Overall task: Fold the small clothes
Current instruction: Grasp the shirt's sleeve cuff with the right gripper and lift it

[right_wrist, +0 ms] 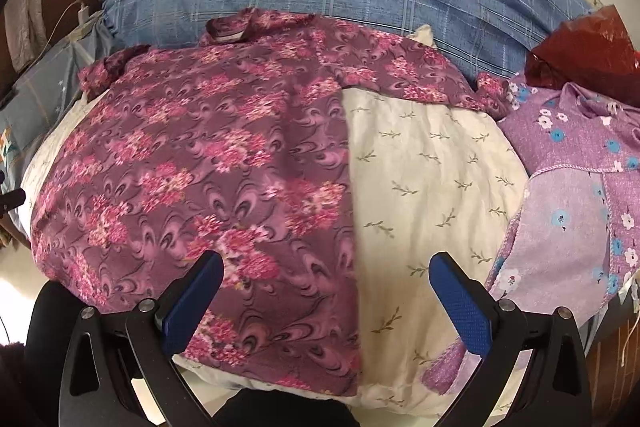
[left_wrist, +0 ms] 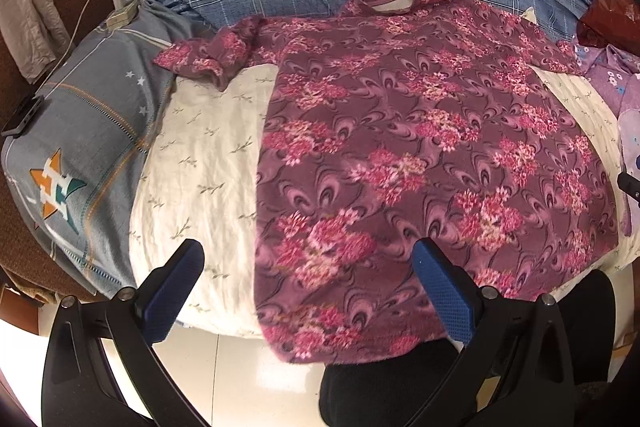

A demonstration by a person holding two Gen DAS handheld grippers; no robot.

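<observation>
Maroon floral top [left_wrist: 420, 155], pink flower clusters on a swirl pattern, spread flat and unfolded, collar at the far end, sleeves out to either side. Its hem lies just ahead of the left gripper [left_wrist: 308, 291] and ahead-left of the right gripper [right_wrist: 326, 297].

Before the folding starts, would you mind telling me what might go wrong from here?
1. The floral top's hem hangs past the bed edge; a light pull might drag it onto the floor.
2. Its left sleeve lies bunched, so folding now would likely trap creases.
3. The purple garment lies close beside the right gripper; its open fingers could snag it by mistake. The left gripper is open too, holding nothing.
</observation>
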